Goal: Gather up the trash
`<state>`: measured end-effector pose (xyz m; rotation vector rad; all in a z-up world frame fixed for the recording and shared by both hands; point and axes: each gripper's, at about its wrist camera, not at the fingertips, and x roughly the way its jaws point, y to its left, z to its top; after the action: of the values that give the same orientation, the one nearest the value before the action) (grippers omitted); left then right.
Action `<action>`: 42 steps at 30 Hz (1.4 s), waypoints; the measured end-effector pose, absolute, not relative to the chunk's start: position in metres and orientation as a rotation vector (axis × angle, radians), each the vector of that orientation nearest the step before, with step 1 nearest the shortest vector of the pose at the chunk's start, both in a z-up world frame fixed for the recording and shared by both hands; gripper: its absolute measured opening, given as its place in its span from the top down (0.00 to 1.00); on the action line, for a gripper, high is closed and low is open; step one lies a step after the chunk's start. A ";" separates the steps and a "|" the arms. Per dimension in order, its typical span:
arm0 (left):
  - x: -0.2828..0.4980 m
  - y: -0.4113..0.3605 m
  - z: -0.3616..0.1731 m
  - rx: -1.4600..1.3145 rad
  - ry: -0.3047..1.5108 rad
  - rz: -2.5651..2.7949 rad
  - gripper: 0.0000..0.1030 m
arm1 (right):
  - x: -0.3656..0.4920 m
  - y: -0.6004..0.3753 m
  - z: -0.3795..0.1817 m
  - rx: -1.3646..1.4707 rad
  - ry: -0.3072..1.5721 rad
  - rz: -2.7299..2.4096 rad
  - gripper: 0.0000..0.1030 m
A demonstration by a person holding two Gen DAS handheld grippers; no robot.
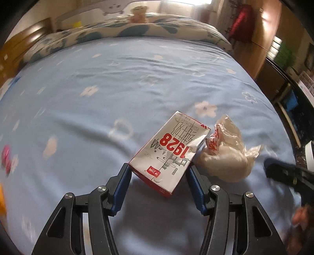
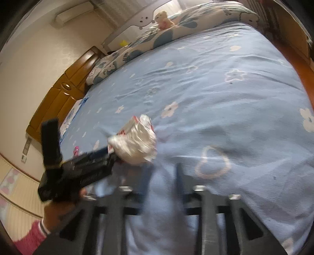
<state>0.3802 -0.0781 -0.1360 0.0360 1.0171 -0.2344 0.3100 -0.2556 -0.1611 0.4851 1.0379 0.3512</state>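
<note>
My left gripper [image 1: 159, 170] is shut on a white and red milk carton [image 1: 168, 153] marked 1928, held by its near end above the blue flowered bedsheet [image 1: 117, 88]. A crumpled white plastic bag [image 1: 225, 155] lies on the sheet just right of the carton. In the right wrist view the same bag [image 2: 137, 141] lies ahead and left of my right gripper [image 2: 162, 176], whose blurred fingers stand apart with nothing between them. The left gripper's black body [image 2: 78, 168] shows at the left, next to the bag. The right gripper's finger [image 1: 282, 172] shows at the right edge of the left wrist view.
A patterned quilt [image 1: 137, 29] and a plush toy [image 1: 138, 14] lie at the head of the bed. A small pink object [image 1: 6, 158] lies on the sheet at the far left. Wooden cabinets [image 2: 64, 94] stand left of the bed, and a wooden wardrobe [image 1: 261, 29] stands right of it.
</note>
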 end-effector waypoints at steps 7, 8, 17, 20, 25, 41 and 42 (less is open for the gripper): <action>0.308 -0.045 -0.128 -0.088 1.028 -0.105 0.46 | 0.319 -0.230 -0.161 0.440 1.040 0.406 0.36; 0.301 -0.043 -0.128 -0.094 1.026 -0.092 0.46 | 0.321 -0.226 -0.163 0.428 1.047 0.411 0.36; 0.286 -0.042 -0.122 -0.096 1.005 -0.083 0.39 | 0.342 -0.190 -0.172 0.366 1.064 0.464 0.37; 0.281 -0.038 -0.118 -0.082 0.996 -0.077 0.35 | 0.346 -0.187 -0.178 0.373 1.081 0.462 0.49; 0.278 -0.033 -0.116 -0.074 0.991 -0.095 0.29 | 0.343 -0.198 -0.182 0.415 1.113 0.447 0.86; 0.292 -0.033 -0.129 -0.039 1.009 -0.137 0.22 | 0.387 -0.186 -0.194 0.357 1.103 0.443 0.52; 0.294 -0.034 -0.130 -0.035 1.016 -0.130 0.22 | 0.386 -0.188 -0.196 0.369 1.107 0.449 0.55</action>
<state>0.2937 -0.0336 -0.1303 -0.0347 1.0156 -0.1304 0.3859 -0.1877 -0.1963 0.3687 1.1075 0.4491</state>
